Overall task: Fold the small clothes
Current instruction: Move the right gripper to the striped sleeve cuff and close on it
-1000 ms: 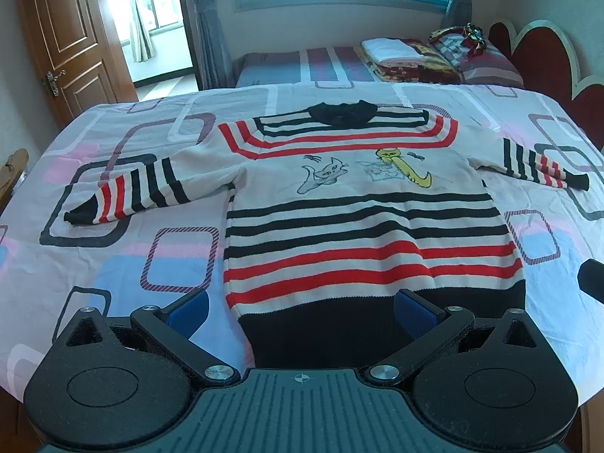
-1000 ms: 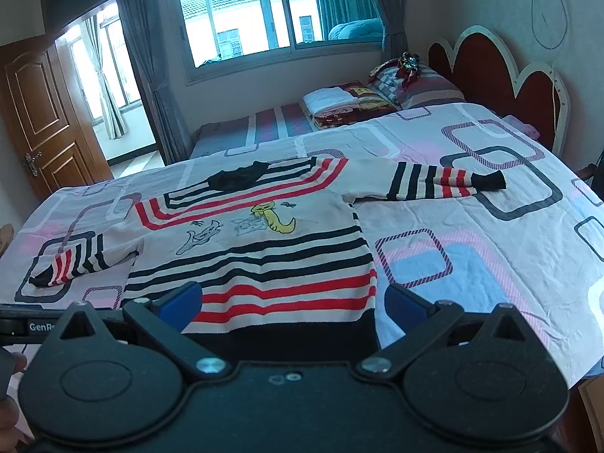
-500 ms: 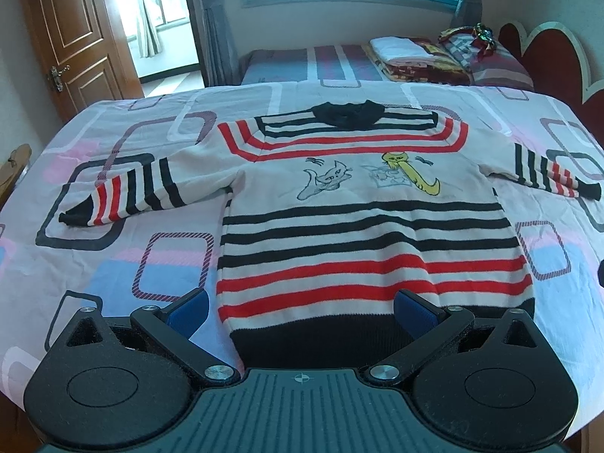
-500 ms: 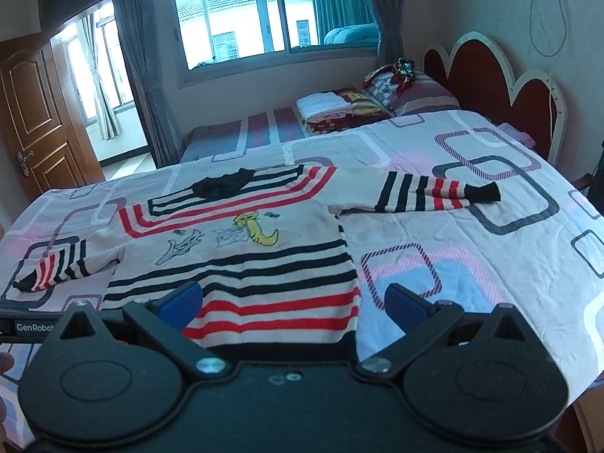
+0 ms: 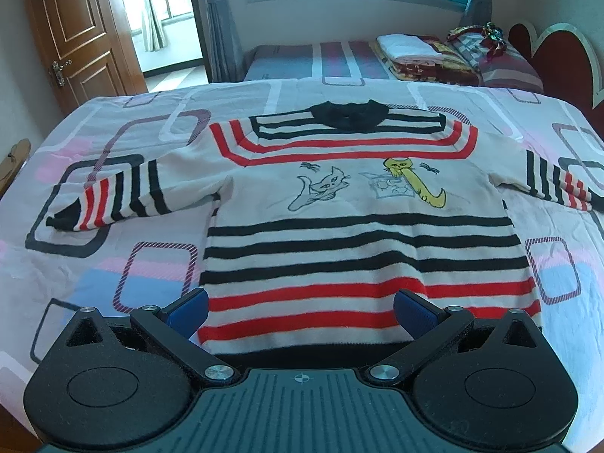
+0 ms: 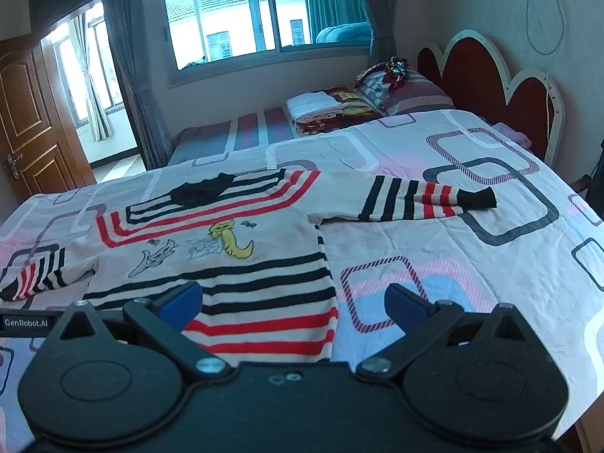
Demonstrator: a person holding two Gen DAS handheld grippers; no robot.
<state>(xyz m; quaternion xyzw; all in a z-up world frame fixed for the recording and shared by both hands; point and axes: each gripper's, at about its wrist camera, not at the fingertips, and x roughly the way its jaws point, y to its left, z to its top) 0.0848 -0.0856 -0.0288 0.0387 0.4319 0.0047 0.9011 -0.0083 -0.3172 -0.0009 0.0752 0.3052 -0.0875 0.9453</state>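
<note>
A small cream sweater [image 5: 351, 222] with black and red stripes, a black collar and cat drawings lies flat on the bed, front up, both sleeves spread out sideways. My left gripper [image 5: 300, 307] hangs open above the lower hem, its blue pads wide apart and holding nothing. In the right wrist view the same sweater [image 6: 241, 264] fills the left half, its right sleeve [image 6: 422, 200] stretched toward the headboard side. My right gripper [image 6: 292, 302] is open over the sweater's lower right corner, nothing between its pads.
The bed sheet [image 5: 113, 264] has a pattern of pink, blue and dark rectangles. Folded blankets and pillows [image 6: 339, 107] are stacked on a second bed behind. A red headboard [image 6: 487, 75] stands at the right, a wooden door [image 5: 75, 34] at the left.
Both grippers have drifted forward and a little up over the sweater's hem; the sweater looks closer and larger in each view. It has not been touched, and both grippers stay open.
</note>
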